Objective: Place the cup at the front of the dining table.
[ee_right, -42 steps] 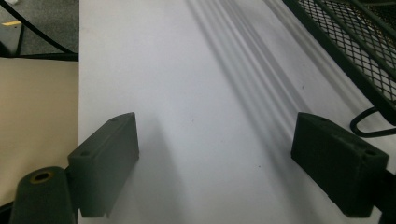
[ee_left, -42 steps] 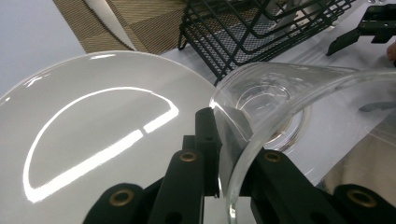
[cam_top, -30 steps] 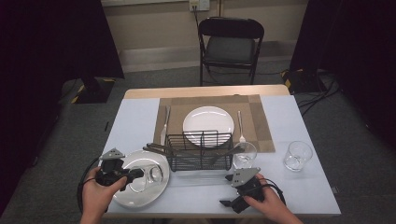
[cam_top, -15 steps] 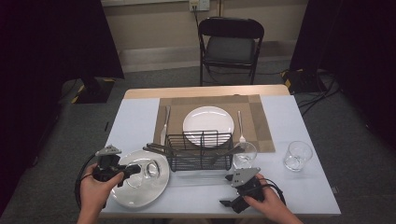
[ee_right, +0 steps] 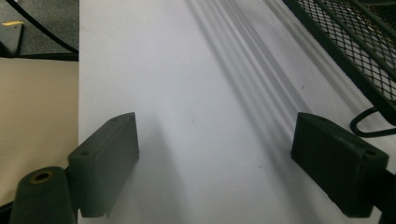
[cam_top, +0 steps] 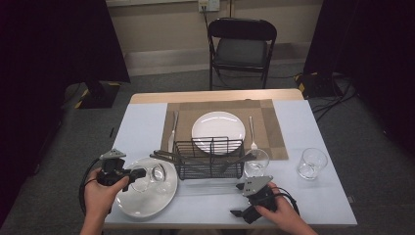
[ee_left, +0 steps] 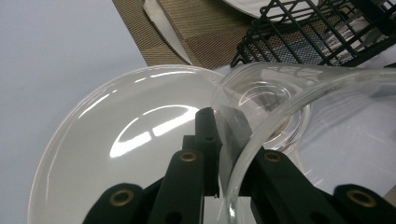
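My left gripper [cam_top: 140, 172] is shut on the rim of a clear glass [cam_top: 156, 173], which it holds tilted just over a white plate [cam_top: 147, 204] at the table's front left. In the left gripper view the black jaws [ee_left: 224, 126] pinch the wall of the glass [ee_left: 289, 84] above the plate [ee_left: 116, 130]. My right gripper [cam_top: 236, 199] rests open on the table near the front edge, right of centre. Its fingers [ee_right: 109, 158] stand wide apart with only bare tabletop [ee_right: 210, 70] between them.
A black wire basket [cam_top: 210, 157] with dark utensils stands mid-table, a second glass [cam_top: 256, 161] by its right side and a third [cam_top: 312, 164] farther right. Behind lie a brown placemat [cam_top: 274, 125] with a white plate [cam_top: 218, 128], knife [cam_top: 172, 132] and fork [cam_top: 252, 129]. A chair [cam_top: 242, 49] stands beyond.
My left gripper has shifted slightly to the left over the plate with the glass still in it. The right gripper has not moved.
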Action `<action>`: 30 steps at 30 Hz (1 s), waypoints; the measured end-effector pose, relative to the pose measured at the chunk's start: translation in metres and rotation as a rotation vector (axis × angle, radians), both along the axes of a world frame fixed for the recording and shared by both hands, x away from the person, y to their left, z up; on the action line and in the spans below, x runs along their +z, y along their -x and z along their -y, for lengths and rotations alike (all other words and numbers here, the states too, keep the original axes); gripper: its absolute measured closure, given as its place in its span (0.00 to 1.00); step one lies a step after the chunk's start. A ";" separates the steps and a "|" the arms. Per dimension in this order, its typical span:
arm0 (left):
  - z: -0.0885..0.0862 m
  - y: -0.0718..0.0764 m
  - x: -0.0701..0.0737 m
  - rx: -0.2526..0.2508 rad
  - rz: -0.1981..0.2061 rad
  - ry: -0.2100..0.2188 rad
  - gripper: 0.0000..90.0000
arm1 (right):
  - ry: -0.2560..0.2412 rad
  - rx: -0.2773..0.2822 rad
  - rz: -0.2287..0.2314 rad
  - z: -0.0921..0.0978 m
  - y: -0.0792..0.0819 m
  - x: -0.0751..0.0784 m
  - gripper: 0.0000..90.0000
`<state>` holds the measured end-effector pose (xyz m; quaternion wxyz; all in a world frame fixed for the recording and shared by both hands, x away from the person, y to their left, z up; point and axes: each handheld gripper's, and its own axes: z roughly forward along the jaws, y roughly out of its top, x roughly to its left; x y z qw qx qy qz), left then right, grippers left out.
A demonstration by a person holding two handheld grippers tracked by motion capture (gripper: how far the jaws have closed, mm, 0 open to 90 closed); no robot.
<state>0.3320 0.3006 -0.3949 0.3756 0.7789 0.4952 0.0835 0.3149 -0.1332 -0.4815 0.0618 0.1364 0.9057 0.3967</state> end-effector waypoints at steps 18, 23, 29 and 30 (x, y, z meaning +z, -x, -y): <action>0.000 -0.016 -0.001 0.022 0.013 0.007 0.95 | 0.000 0.000 -0.001 0.000 0.000 0.000 0.15; 0.002 -0.019 -0.002 0.027 0.009 -0.002 0.95 | 0.000 0.000 -0.001 0.000 0.000 0.000 0.15; 0.002 -0.025 -0.002 0.029 0.015 -0.007 0.95 | 0.000 -0.001 -0.002 0.000 0.000 0.000 0.15; 0.002 -0.026 -0.002 0.026 0.012 -0.010 0.95 | 0.000 0.000 -0.002 0.000 0.000 0.000 0.15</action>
